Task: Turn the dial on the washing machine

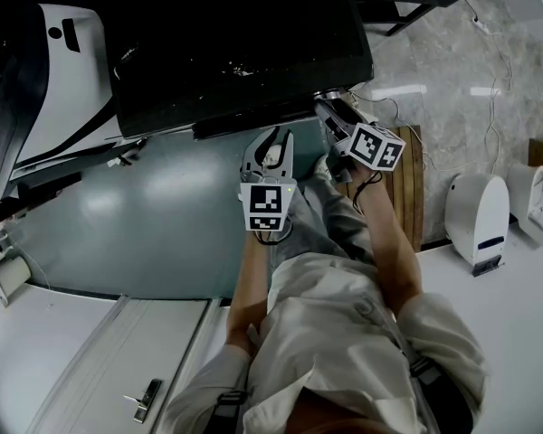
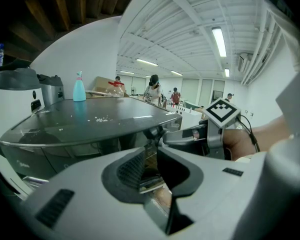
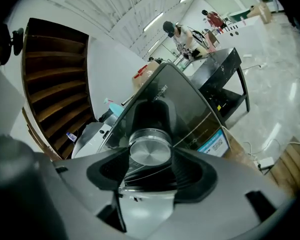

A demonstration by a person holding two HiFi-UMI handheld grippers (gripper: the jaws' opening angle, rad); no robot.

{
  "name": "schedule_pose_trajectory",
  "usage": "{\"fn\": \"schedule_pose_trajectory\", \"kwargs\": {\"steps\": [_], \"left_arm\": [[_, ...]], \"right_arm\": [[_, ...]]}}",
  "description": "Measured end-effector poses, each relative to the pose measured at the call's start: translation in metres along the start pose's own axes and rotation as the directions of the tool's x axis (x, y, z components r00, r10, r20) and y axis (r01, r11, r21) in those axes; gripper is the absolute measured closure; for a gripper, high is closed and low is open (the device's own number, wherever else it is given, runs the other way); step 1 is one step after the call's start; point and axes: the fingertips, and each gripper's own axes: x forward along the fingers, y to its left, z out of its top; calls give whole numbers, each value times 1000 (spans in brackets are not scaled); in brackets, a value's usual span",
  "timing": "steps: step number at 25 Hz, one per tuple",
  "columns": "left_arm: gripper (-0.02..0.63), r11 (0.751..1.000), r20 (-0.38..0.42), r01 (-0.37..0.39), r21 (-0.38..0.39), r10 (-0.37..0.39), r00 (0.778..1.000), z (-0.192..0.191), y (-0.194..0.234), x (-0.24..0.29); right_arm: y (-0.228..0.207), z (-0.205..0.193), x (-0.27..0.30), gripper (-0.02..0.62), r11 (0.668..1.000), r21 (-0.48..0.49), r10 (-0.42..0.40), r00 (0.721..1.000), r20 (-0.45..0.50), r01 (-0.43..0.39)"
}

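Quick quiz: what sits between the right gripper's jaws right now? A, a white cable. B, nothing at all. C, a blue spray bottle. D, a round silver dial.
D: in the right gripper view, the right gripper is closed on the dial, with a pad against each side of its rim.

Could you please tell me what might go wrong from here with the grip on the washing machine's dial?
1. The jaws of the right gripper pinch the round silver metal dial only near their tips, so the smooth rim may slip if the wrist rolls.
2. The left gripper, jaws together and empty, hangs close beside the right one. The two could knock together.
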Motion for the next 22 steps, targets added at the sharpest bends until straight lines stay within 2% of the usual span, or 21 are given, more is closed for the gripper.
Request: {"fn": "schedule_pose_trajectory", "kwargs": {"steps": [13,22], "left_arm": [[526,1000,-1,2,-1,-2,1000,1,-1,4],[526,1000,-3,4,0,-4,1000,1,-2,5]], "right_arm": [[0,0,0,330,987,151,58,998,19,-60],[0,1,-1,330,963,248,101,994,41,-108]]}}
